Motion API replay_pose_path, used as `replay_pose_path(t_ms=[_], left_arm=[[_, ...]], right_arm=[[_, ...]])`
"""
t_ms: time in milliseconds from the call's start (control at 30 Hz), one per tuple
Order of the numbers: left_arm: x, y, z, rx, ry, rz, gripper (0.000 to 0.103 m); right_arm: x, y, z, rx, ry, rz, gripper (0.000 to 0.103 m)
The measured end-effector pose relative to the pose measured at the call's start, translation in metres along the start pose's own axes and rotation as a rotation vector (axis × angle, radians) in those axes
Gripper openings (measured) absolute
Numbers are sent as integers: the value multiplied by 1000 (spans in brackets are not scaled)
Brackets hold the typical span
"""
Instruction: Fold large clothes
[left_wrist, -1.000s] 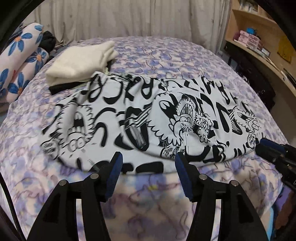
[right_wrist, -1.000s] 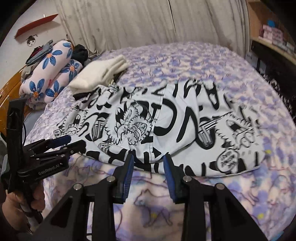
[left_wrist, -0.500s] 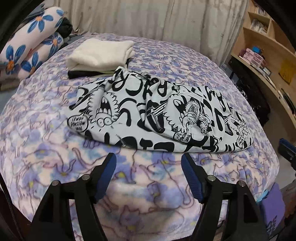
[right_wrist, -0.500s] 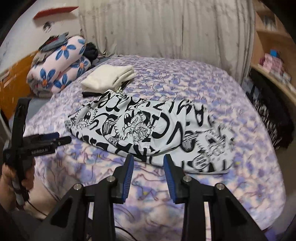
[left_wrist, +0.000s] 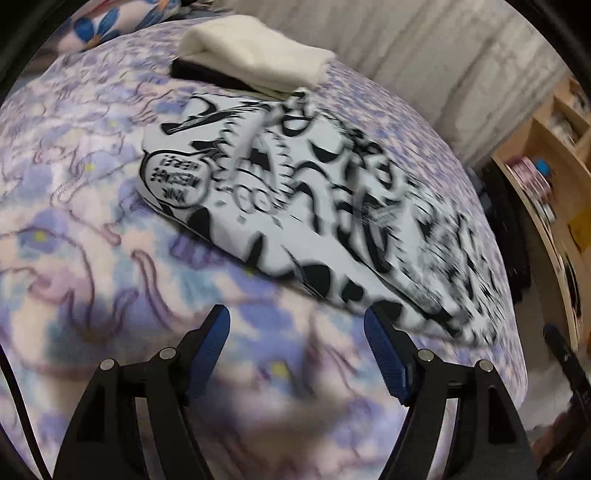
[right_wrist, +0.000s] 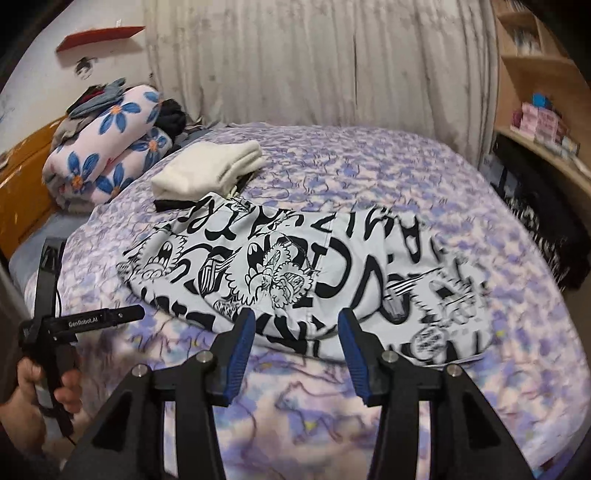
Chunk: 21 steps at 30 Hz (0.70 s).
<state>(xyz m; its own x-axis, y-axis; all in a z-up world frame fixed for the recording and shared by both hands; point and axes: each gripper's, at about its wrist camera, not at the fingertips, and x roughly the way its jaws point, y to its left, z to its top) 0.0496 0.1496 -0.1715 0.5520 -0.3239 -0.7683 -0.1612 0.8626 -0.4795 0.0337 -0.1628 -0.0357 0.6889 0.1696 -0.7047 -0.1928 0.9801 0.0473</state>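
Note:
A white garment with black cartoon print (right_wrist: 314, 273) lies folded into a long strip across the bed; it also shows in the left wrist view (left_wrist: 317, 206), blurred. My left gripper (left_wrist: 297, 332) is open and empty, just short of the garment's near edge, toward its left end. It also shows from the side at the left of the right wrist view (right_wrist: 103, 319). My right gripper (right_wrist: 297, 334) is open and empty, its fingertips at the garment's near edge around the middle.
The bed has a purple floral cover (right_wrist: 369, 177). A folded cream garment on a dark one (right_wrist: 210, 166) lies behind the print garment's left end. Rolled floral bedding (right_wrist: 107, 155) is at far left. Wooden shelves (right_wrist: 535, 110) and dark items stand at the right.
Both grippers have come back in toward the garment's near edge. The left view has swung left and closer. The right gripper has opened wider. The garment has not moved.

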Motion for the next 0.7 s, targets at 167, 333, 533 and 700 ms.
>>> replay_pose_path(t_ms=[167, 333, 533, 700], left_arm=[[36, 20, 31, -89, -18, -11, 74], [71, 30, 61, -172, -33, -20, 74], [80, 25, 85, -182, -149, 5, 28], [53, -17, 91, -11, -300, 76, 9]], right_arm=[[36, 8, 8, 9, 14, 6, 44], [76, 9, 24, 33, 44, 24, 40], [142, 6, 50, 35, 78, -15, 14], [187, 14, 52, -27, 99, -49, 5]])
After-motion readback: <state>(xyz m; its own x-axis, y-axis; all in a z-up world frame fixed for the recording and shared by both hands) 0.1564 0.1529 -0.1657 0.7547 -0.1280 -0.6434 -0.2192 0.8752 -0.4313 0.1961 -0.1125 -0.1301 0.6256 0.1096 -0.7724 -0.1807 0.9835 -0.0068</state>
